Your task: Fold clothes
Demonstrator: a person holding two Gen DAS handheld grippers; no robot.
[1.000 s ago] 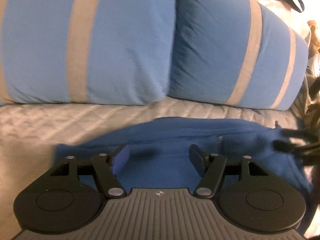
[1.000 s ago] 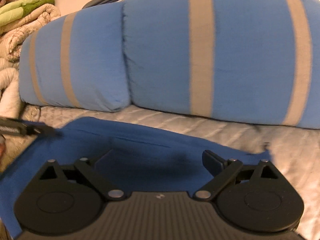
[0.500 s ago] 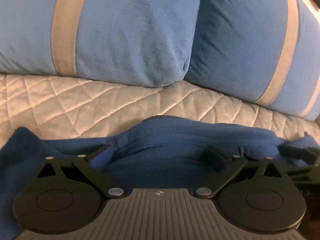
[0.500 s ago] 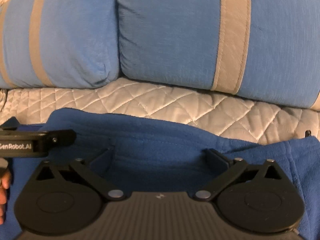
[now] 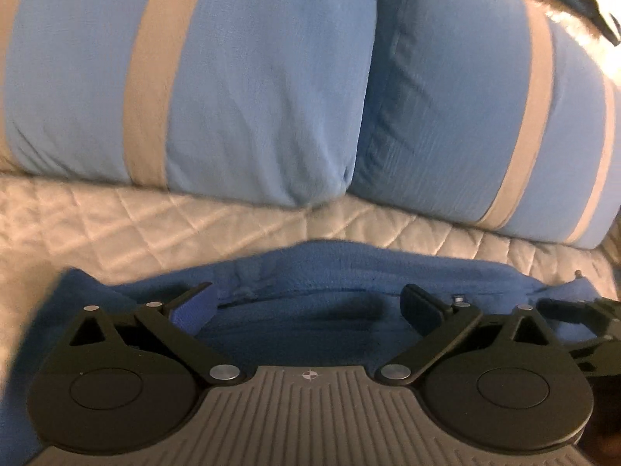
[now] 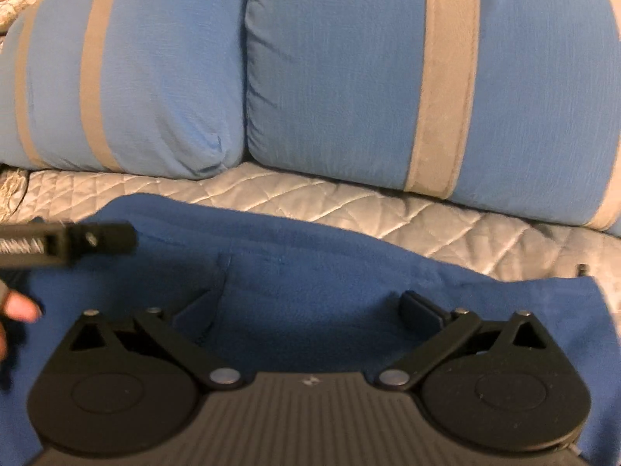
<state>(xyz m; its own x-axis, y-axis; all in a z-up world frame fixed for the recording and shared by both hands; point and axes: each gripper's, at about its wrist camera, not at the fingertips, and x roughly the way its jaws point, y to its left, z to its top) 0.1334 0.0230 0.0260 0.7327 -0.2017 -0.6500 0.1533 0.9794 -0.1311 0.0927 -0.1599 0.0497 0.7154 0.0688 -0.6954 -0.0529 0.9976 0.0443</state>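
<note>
Both claws have drawn back and risen a little since half a second ago, so more quilt (image 5: 163,229) shows between the blue garment (image 5: 349,272) and the two striped pillows (image 6: 349,77) ahead. On the left claw (image 5: 306,306) the fingers stand wide apart over the cloth, gripping nothing; the right claw (image 6: 306,306) is spread just as wide, its tips low against the fabric and also empty. Between and ahead of both claws the garment lies as a broad band across the quilt, its far edge doubled over with a seam showing. I judge one fold laid and released; further folds and smoothing seem left.
</note>
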